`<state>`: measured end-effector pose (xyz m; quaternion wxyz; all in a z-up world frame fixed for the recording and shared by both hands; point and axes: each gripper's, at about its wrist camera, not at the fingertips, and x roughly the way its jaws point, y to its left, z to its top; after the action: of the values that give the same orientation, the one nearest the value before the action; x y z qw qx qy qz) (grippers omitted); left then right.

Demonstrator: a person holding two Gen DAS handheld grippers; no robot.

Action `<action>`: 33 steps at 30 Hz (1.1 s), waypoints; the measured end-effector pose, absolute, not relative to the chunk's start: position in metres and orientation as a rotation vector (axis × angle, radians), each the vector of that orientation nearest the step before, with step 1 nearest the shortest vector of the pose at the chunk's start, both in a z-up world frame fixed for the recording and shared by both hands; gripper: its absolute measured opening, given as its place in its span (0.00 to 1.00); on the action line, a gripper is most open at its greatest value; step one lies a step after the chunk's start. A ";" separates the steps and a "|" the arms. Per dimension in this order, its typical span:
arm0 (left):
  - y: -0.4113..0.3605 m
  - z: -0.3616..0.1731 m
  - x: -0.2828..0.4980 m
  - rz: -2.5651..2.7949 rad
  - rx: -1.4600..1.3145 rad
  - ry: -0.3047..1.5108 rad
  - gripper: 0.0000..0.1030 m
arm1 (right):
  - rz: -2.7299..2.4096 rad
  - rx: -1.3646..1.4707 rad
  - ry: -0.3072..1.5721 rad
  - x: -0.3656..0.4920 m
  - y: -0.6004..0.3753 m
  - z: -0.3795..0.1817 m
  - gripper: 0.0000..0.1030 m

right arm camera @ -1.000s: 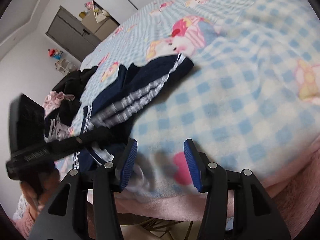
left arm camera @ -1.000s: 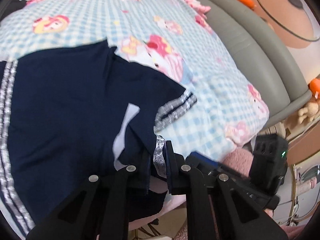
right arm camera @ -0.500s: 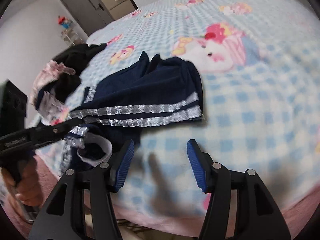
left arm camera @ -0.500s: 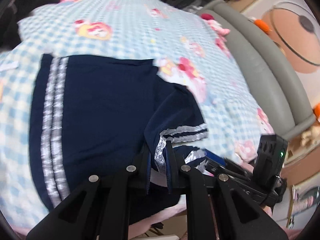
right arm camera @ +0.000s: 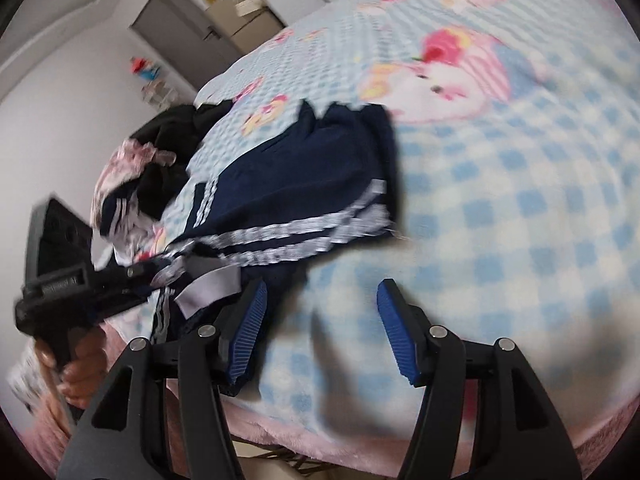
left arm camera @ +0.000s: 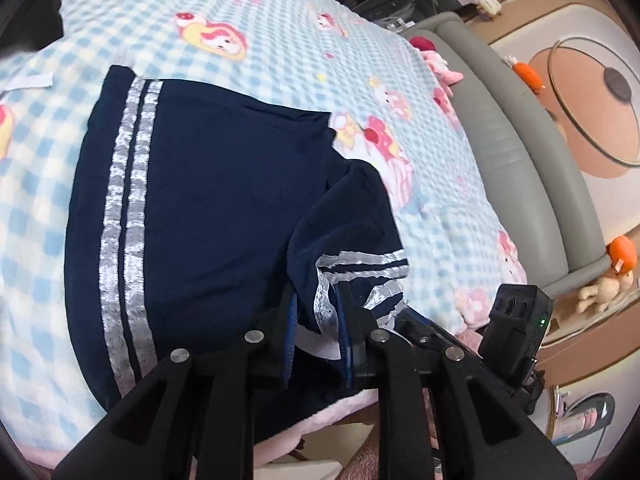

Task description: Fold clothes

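A navy garment with silver stripes (left arm camera: 224,208) lies spread on the blue checked bed cover (left arm camera: 280,40). My left gripper (left arm camera: 318,320) is shut on the garment's silver-trimmed sleeve edge near the bed's front edge. In the right wrist view the garment (right arm camera: 304,184) lies left of centre, and my left gripper (right arm camera: 160,270) pinches its corner. My right gripper (right arm camera: 320,312) is open with blue pads, just right of the garment's near corner, over the bed cover (right arm camera: 500,220).
A pile of dark and pink clothes (right arm camera: 152,172) lies at the far end of the bed. A grey padded headboard (left arm camera: 520,168) runs along the right side. Plush toys (left arm camera: 604,280) sit on a shelf beyond it. A grey door (right arm camera: 180,36) stands in the far wall.
My left gripper has carried the sleeve edge in over the garment, which now lies flatter. My right gripper has moved closer to the garment's near corner, still open.
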<state>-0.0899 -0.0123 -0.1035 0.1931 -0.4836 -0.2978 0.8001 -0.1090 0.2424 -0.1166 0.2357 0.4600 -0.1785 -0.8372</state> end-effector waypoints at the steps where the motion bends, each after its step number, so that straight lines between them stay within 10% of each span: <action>1: -0.012 -0.101 -0.089 2.234 -1.347 -0.843 0.19 | -2.292 1.254 -0.468 -0.108 0.237 -0.115 0.58; 9: -0.006 -0.108 -0.088 2.407 -1.600 -0.548 0.19 | -2.238 1.227 -0.349 -0.103 0.205 -0.113 0.58; 18: -0.045 -0.109 -0.096 2.228 -1.460 -0.971 0.41 | -2.113 1.240 -0.183 -0.087 0.169 -0.124 0.58; 27: 0.005 -0.122 -0.111 2.276 -1.729 -0.480 0.39 | -2.121 1.225 -0.167 -0.078 0.184 -0.120 0.58; 33: -0.017 -0.122 -0.096 2.289 -1.773 -0.472 0.33 | -2.227 1.271 -0.304 -0.093 0.212 -0.121 0.58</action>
<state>-0.0963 -0.0166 -0.1217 0.1036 -0.6011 -0.1600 0.7761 -0.0932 0.2123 -0.1210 0.2762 0.4732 -0.1130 -0.8289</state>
